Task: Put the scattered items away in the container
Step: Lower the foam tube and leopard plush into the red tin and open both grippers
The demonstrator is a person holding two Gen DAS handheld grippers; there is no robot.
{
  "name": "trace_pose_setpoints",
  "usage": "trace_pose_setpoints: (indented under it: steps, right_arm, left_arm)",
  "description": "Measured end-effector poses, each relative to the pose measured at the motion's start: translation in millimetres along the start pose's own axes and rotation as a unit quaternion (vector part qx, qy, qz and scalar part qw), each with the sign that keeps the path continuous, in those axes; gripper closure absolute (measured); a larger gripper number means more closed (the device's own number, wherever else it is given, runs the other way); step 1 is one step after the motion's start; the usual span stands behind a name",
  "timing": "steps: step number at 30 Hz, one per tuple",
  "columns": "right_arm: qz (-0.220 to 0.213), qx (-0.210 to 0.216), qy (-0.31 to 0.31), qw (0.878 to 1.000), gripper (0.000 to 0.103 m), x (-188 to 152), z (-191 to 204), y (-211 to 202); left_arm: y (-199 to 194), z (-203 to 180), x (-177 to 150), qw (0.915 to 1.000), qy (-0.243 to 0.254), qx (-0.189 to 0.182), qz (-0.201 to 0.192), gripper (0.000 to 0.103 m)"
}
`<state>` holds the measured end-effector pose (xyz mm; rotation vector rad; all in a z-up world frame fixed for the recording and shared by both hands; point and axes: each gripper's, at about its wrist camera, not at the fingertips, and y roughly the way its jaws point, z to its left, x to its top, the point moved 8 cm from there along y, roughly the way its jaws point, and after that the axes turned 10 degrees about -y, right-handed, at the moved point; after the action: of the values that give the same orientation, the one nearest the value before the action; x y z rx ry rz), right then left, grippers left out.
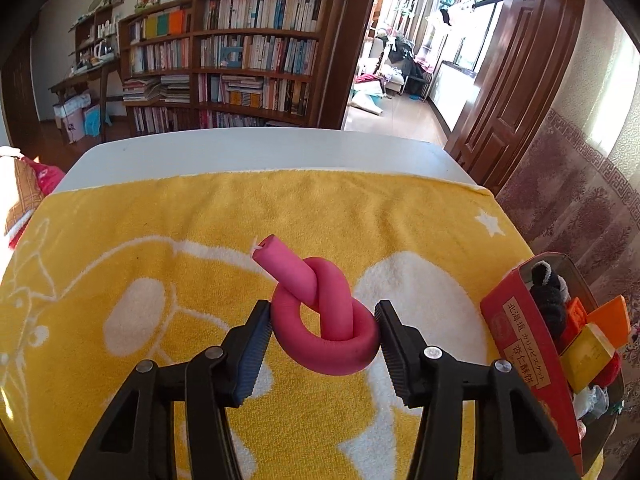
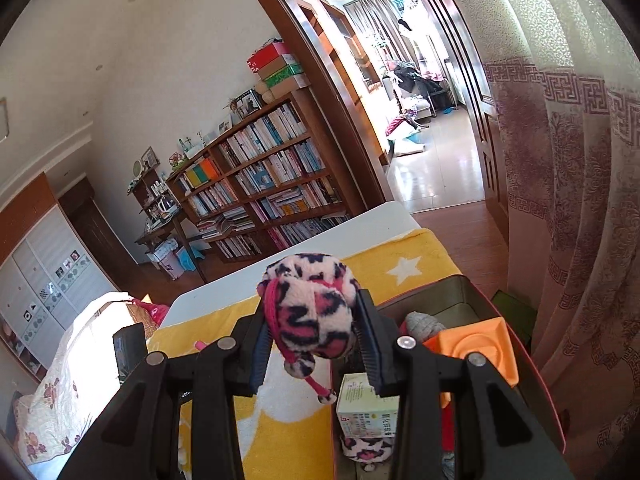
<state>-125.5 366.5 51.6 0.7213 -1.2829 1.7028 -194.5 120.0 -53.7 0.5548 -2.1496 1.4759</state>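
Knotted pink foam tube (image 1: 324, 316) in left jaws — fleece pouch (image 2: 312, 312) in right

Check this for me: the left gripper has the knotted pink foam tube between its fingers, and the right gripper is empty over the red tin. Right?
Not quite. The right gripper isn't empty: the right wrist view shows it shut on a pink leopard-print fleece pouch. The rest holds: the left gripper has the knotted pink foam tube.

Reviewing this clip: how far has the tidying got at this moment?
Done: the red box already holds an orange block, a small carton and other bits. In hand: the left tool grips a knotted pink foam roller above the yellow towel; the right tool holds a pink leopard-print fleece item near the box. Left: dropping both in. Nothing else loose shows on the towel.
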Motion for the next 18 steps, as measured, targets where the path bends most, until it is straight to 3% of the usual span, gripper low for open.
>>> trace_pose_setpoints:
  steps: [8, 18]
  right_arm:
    - [-0.020, -0.032, 0.018, 0.999, 0.061, -4.7, -40.9, -36.8]
    - [-0.004, -0.003, 0.018, 1.000, 0.061, -31.5, -51.1, -50.2]
  left_arm:
    - [-22.6, -93.1, -4.5, 0.9952, 0.055, -0.081, -0.002, 0.048]
    - [-25.3, -180.9, -19.1, 0.9849, 0.111, -0.132, 0.014, 0.048]
